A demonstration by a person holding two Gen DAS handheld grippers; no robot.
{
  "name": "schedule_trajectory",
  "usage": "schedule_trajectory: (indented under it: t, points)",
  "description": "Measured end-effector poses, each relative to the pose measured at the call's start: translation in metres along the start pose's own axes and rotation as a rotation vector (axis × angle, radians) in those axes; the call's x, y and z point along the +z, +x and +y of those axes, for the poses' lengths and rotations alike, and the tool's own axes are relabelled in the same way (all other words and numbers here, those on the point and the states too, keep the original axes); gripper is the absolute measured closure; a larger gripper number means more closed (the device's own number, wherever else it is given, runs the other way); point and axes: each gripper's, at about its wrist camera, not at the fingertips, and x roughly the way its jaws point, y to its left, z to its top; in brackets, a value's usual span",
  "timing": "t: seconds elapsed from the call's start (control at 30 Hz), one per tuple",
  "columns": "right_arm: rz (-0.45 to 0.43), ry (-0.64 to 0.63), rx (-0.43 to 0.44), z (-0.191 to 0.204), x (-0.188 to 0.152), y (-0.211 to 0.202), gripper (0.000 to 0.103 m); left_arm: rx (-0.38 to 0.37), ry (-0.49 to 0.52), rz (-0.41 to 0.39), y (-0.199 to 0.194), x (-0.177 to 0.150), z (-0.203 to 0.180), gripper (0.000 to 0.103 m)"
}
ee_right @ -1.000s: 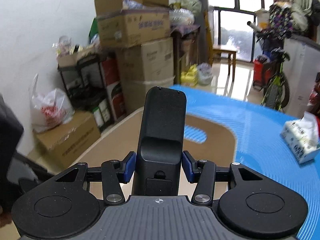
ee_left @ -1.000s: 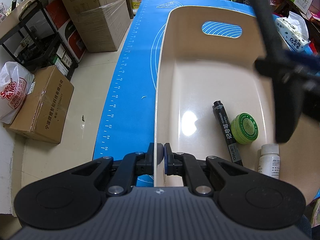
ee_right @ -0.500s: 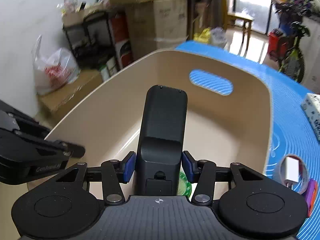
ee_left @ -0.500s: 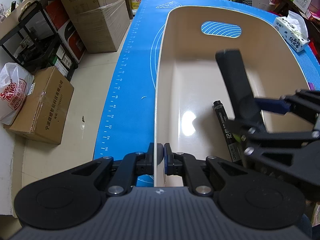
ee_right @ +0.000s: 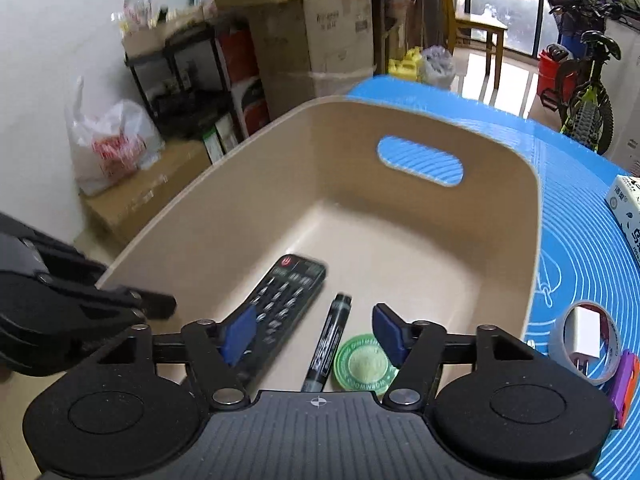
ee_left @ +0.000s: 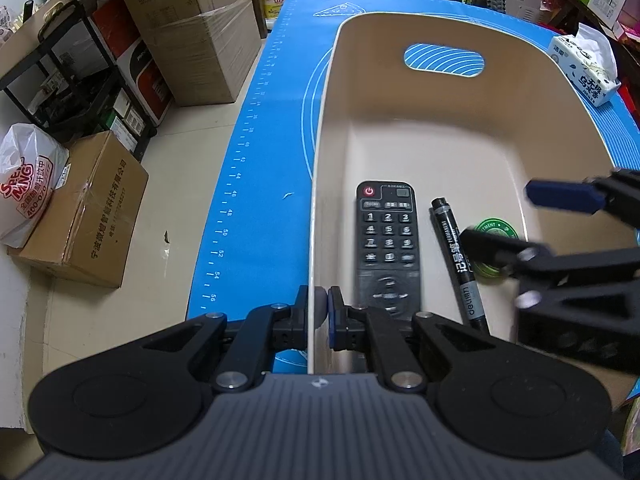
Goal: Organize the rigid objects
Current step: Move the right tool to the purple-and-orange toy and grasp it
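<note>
Black remote control lies flat on the floor of the beige plastic bin, button side up, red power key at the far end, number keys below it, round direction pad at the near end; slightly blurred. It sits along the bin's left wall, just beside a black permanent marker with white lettering, which lies parallel on its right. Right of the marker is a round green tin, partly hidden in the left wrist view. Bin has an oval handle cutout in the far wall and stands on a blue mat with ruler marks. Left gripper is clamped on the bin's near left rim, one pad each side of the thin wall. Right gripper hangs over the bin's near right part, jaws just opened and standing wide, nothing between the blue pads, remote free below them. Outside the bin on the mat: tissue pack at far right, tape roll with a white charger plug inside its ring, a purple item at the right edge, too cut off to identify.
</note>
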Motion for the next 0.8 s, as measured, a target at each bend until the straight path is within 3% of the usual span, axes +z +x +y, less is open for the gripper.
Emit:
schedule_trajectory:
  t: [0.2, 0.4, 0.8]
  points:
    - [-0.105, 0.026, 0.005, -0.022, 0.005, -0.031, 0.027, 0.000, 0.001, 0.000, 0.000, 0.000, 0.000, 0.093]
    - [-0.179, 0.044, -0.043, -0.049, 0.012, -0.067, 0.024, -0.001, 0.000, -0.001, 0.000, 0.000, 0.000, 0.093]
    - [-0.166, 0.147, -0.212, -0.132, -0.011, -0.100, 0.022, 0.001, -0.001, 0.000, 0.000, -0.001, 0.000, 0.093]
